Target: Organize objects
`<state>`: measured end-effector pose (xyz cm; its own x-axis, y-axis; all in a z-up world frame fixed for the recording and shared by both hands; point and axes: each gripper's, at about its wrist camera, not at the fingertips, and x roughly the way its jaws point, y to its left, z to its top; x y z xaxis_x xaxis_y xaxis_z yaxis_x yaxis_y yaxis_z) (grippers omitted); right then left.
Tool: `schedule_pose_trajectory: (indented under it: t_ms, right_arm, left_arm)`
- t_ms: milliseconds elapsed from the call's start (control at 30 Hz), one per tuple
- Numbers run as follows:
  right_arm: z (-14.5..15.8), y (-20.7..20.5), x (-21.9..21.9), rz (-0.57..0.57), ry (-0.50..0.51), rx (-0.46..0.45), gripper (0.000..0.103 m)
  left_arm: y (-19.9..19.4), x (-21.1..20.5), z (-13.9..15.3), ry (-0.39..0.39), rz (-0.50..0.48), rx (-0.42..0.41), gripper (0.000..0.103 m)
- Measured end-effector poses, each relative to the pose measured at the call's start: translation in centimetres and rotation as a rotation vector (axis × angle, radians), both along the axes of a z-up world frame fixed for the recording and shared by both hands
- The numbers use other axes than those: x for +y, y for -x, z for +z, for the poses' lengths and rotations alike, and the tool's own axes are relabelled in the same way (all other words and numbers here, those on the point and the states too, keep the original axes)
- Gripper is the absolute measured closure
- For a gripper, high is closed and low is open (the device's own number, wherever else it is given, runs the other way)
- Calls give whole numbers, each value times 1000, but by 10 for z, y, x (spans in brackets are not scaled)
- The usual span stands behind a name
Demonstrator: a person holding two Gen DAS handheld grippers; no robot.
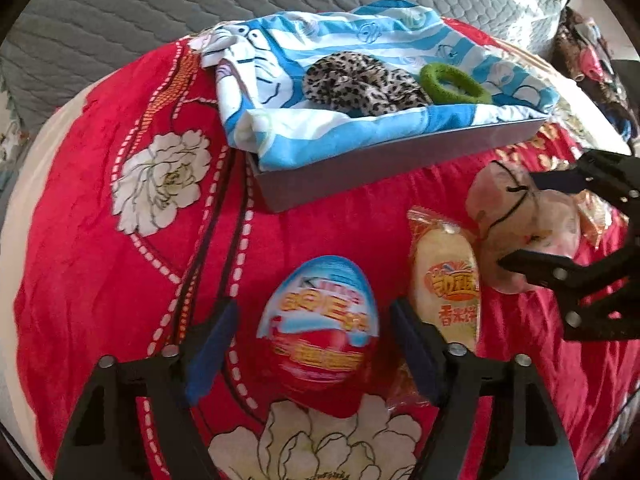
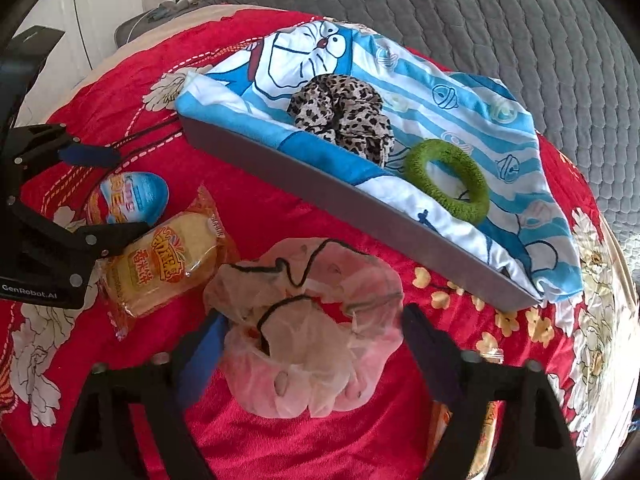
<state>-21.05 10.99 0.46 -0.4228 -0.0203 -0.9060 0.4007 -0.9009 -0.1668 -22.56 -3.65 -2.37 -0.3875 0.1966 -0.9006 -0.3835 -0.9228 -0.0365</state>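
A blue and red chocolate egg (image 1: 320,328) lies on the red floral quilt between the open fingers of my left gripper (image 1: 312,344); it also shows in the right wrist view (image 2: 132,198). A yellow packaged cake (image 1: 446,280) lies right of the egg, also seen in the right wrist view (image 2: 168,268). My right gripper (image 2: 310,344) is open around a pale pink sheer scrunchie (image 2: 308,332), which also shows in the left wrist view (image 1: 524,224). A grey tray (image 2: 360,208) lined with a blue cartoon cloth holds a leopard scrunchie (image 2: 344,116) and a green hair ring (image 2: 448,180).
The red floral quilt (image 1: 100,280) covers the surface; a grey quilted cover (image 2: 500,20) lies behind it. Another orange packet (image 2: 486,428) peeks from under my right gripper's right finger. Patterned items (image 1: 588,60) lie at the far right.
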Motion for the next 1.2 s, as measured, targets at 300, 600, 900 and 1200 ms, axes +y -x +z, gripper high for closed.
schedule_pose_trajectory:
  t_ms: [300, 600, 900, 1200]
  right_arm:
    - [-7, 3, -1, 18, 32, -38, 60]
    - [-2, 0, 1, 26, 84, -57, 77]
    - [8, -5, 6, 19, 120, -63, 80]
    - [23, -13, 7, 10, 136, -62, 81]
  left_arm:
    - [1, 1, -1, -48, -47, -22, 46]
    - [-4, 2, 3, -66, -55, -29, 46]
    - [-14, 5, 18, -32, -82, 24, 46]
    - [-21, 1, 36, -32, -66, 49, 46]
